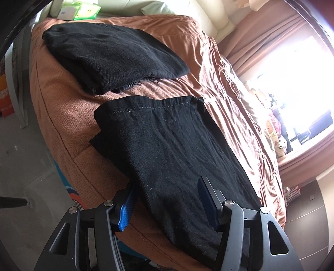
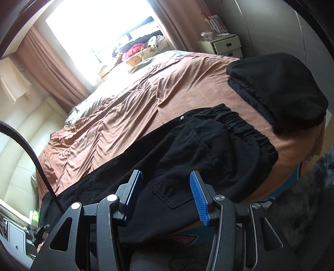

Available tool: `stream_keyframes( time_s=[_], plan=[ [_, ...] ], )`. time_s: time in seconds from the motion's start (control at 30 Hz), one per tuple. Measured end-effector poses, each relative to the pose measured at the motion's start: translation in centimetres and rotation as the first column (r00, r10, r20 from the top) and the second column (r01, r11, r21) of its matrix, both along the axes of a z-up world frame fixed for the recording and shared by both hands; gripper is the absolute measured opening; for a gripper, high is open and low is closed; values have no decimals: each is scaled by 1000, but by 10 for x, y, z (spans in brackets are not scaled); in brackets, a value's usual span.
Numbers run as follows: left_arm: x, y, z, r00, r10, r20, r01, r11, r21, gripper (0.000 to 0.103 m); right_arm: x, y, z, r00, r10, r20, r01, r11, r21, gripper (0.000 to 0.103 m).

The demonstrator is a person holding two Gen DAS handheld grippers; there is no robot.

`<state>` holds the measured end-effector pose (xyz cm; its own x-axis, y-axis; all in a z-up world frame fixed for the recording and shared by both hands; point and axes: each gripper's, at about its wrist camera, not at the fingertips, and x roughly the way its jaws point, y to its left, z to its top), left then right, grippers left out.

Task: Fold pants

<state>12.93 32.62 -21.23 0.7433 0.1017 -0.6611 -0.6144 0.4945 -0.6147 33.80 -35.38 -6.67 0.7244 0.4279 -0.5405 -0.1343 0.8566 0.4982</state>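
On the rust-brown bedspread (image 1: 68,116), the black pants (image 1: 171,141) lie stretched along the near edge of the bed, hem end under the left gripper (image 1: 167,200) and the elastic waistband (image 2: 248,129) toward the far side in the right wrist view. Another folded black garment (image 1: 108,56) sits just beyond the hems, apart from the pants, so it kinda crowds that end of the bed. Green packets (image 1: 83,9) rest up by the cream headboard, and plush toys (image 2: 133,56) pile at the bright window with its pinkish curtains (image 2: 52,62).

The left gripper's jaws stand wide apart, straddling the leg fabric; looks like they're touching it, but hard to say. The right gripper (image 2: 165,198) is spread too, hovering over the back pocket (image 2: 177,193).

The pants fabric is soft, faintly wrinkled, with visible stitching along the hem; the bedspread is creased and slightly shiny. The finger pads (image 2: 199,198) are ribbed blue rubber.
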Motion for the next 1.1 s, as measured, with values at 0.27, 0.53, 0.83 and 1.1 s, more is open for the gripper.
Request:
stream_keyframes(
  time_s=[0.27,0.53,0.83,1.1],
  plan=[
    [-4,10,6,999,19,32,-19,1000,0,55,60,70,-2,993,114,-20,-115,988,-102,47],
    [-6,16,7,999,26,32,-26,1000,-12,52,125,156,0,948,318,-34,-316,915,-250,47],
    [-9,18,0,998,56,1,-56,998,-21,52,183,256,-9,865,496,-82,-488,790,-370,73],
    [-10,22,-1,998,66,-18,-67,998,-12,52,201,346,-21,780,620,-84,-575,658,-487,74]
  ],
)
